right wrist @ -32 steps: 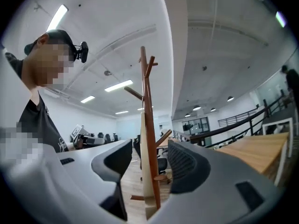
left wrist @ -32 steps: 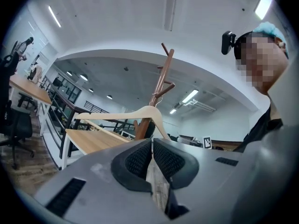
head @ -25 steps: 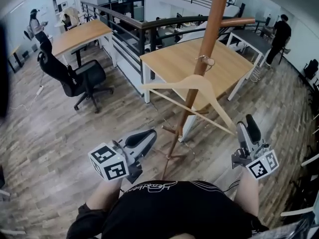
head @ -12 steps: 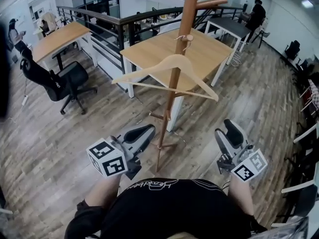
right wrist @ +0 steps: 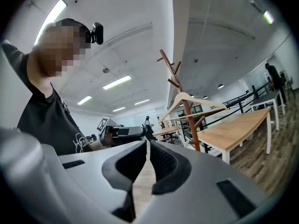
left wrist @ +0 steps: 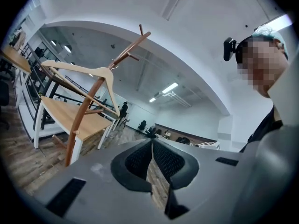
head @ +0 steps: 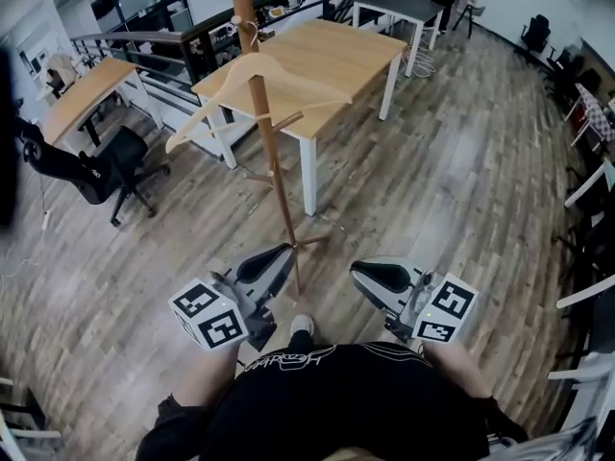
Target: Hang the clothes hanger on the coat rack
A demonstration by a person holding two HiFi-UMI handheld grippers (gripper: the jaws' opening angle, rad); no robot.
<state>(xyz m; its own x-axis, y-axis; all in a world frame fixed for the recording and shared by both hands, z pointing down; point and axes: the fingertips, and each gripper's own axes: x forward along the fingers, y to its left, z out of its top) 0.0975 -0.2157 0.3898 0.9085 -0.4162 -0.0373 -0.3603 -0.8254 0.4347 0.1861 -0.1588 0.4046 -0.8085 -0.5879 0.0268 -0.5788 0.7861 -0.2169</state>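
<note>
Head view, near to far: black T-shirt (head: 327, 401) at bottom edge, one shoe (head: 301, 327) on wood-plank floor (head: 461, 181) just ahead.

L tongs (head: 283, 251) and R tongs (head: 357, 272) both held low in front of body, apart from each other, marker cubes toward the person. Neither touches the rack.

L gripper view: L tongs (left wrist: 152, 141) w/ tips together, nothing between, only floor seen through the slit lower down.

R gripper view: R tongs (right wrist: 147, 141) have just been closing; pads now near-together, nothing between them. L gripper shows beyond them.

Coat rack (head: 272, 171) stands on floor just past the tongs, brown wooden pole w/ pegs, feet near L tongs tip.

Wooden clothes hanger (head: 235, 70) is on the rack, high up, metal hook over a peg, body tilted, left end lower in head view. Same in L gripper view (hanger (left wrist: 74, 68) on rack (left wrist: 84, 115)) and R gripper view (hanger (right wrist: 196, 98) on rack (right wrist: 189, 125)).

Behind rack: wood-top bench (head: 327, 56), white legs. Black office chair (head: 106, 166) off left. Railing (head: 192, 41) beyond.
</note>
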